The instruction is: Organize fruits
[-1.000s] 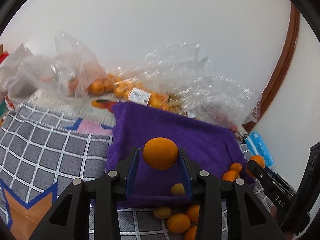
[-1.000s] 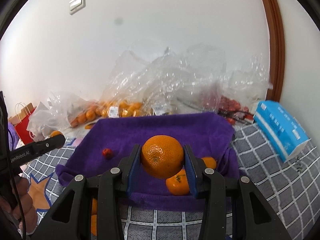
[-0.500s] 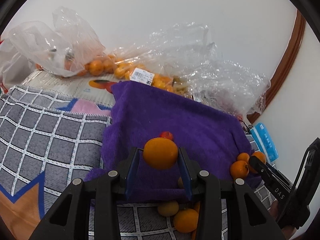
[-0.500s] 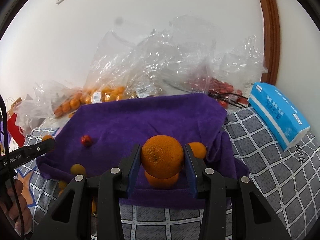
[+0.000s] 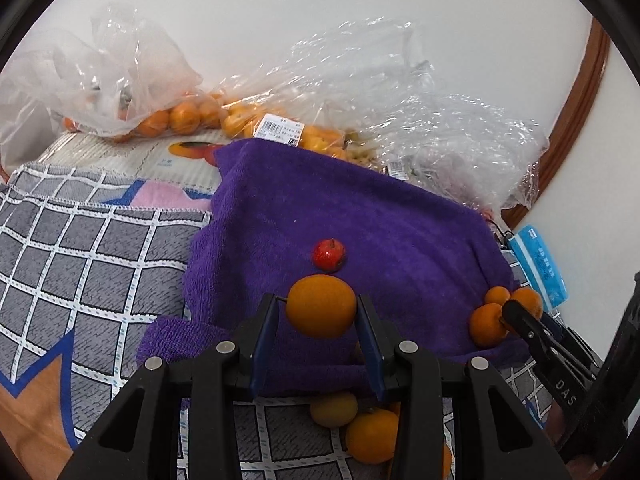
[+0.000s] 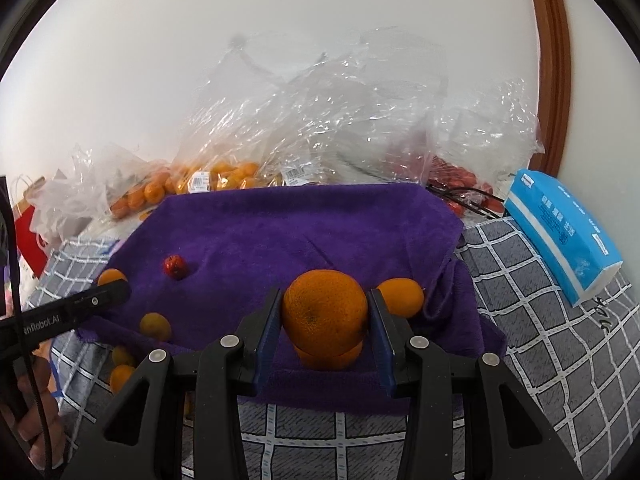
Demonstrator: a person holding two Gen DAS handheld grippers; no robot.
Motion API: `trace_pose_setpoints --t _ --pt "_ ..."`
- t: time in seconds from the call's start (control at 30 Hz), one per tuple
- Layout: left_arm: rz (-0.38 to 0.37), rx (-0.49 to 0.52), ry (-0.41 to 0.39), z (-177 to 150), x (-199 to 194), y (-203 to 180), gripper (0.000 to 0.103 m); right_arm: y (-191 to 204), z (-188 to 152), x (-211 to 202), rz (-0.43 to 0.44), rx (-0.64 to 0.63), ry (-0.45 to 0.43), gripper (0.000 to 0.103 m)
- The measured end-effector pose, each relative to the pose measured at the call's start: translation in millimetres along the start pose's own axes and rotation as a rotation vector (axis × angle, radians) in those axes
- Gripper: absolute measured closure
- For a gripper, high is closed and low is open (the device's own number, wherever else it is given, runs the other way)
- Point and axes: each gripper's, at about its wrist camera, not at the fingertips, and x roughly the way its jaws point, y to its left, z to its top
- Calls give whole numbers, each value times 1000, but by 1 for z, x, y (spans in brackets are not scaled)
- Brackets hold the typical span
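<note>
A: Purple towel (image 6: 304,232) is the stage. The right gripper (image 6: 325,334) has its fingers clamped on a big orange (image 6: 324,314) above its near edge, beside two already placed.

B: And the left gripper (image 5: 318,338) pinches a smaller tangerine (image 5: 321,306) just short of the red fruit (image 5: 329,255); several strays off the towel's near edge are unsorted.

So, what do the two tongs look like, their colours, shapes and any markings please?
Both tongs are black plastic, with angular triangular cut-outs, silver round bolts and blue pads inside the fingers. The left tongs appear from the side in the right wrist view, with white lettering ending "Robot.AI" and a thin black cable. The right tongs show white letters "DAS" in the left wrist view.
</note>
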Motion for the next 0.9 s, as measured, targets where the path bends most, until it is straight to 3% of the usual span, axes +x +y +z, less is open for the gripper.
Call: trace_pose_setpoints --t 0.9 --pt "1 14 -9 -1 0 -2 64 -3 -1 2 -6 23 4 53"
